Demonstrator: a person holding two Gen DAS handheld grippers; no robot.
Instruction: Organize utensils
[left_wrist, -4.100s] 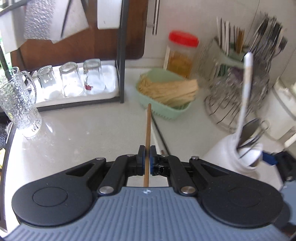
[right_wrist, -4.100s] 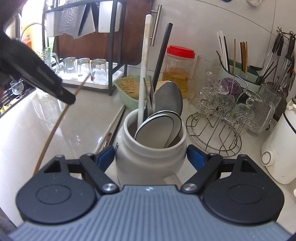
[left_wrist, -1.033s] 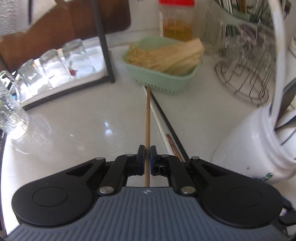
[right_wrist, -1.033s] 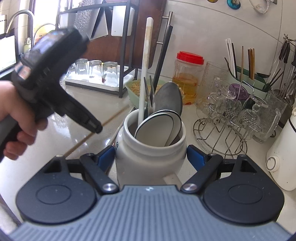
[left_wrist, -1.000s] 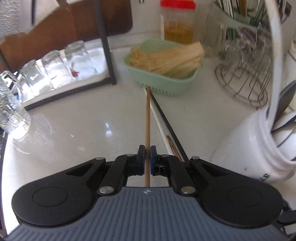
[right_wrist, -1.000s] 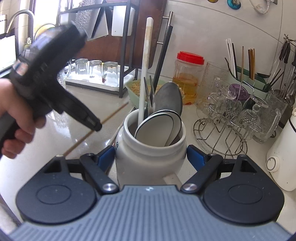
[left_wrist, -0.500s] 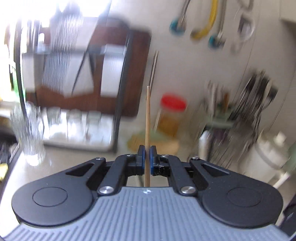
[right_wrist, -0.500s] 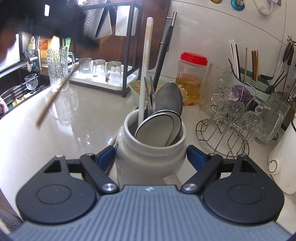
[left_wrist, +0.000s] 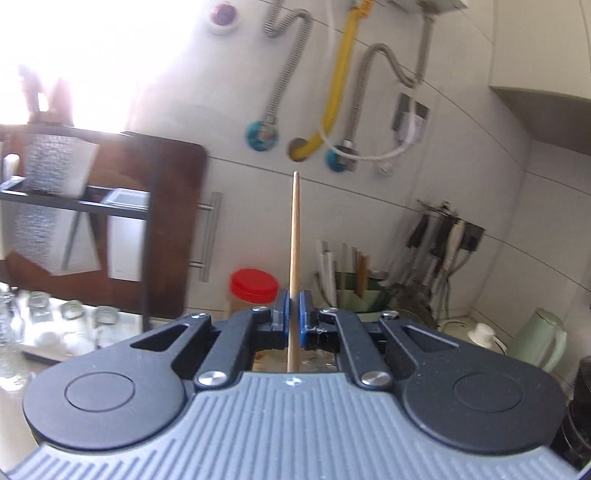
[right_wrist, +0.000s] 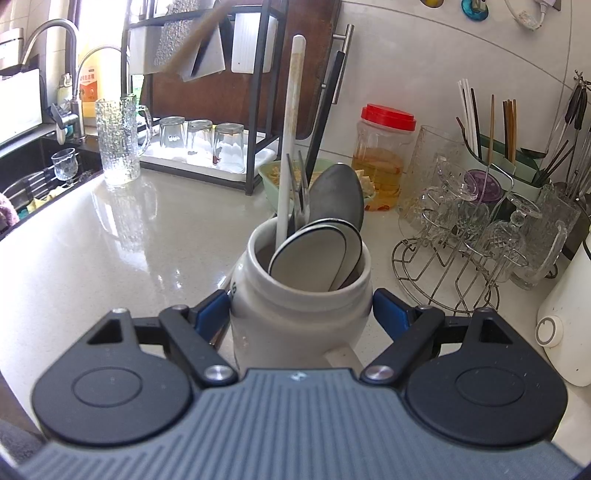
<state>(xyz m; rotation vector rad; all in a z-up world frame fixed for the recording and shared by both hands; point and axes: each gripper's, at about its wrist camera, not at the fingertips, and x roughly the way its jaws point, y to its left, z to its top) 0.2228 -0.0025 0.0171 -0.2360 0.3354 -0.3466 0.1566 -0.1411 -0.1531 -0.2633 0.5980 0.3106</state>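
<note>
Jaws of the left gripper clamp one chopstick, tip toward 12 o'clock; right gripper jaws brace the crock, pads seemingly touching its sides. Risk: the thin stick may pivot, miss the crock's crowded mouth, and fall.

A home kitchen: pale stone worktop, sink tap, upturned glasses on a drying rack, utensil crock, tiled wall.

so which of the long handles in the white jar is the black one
The black handle, leaning right behind the spoon bowls in the white jar; the white handle stands straighter, left.
</note>
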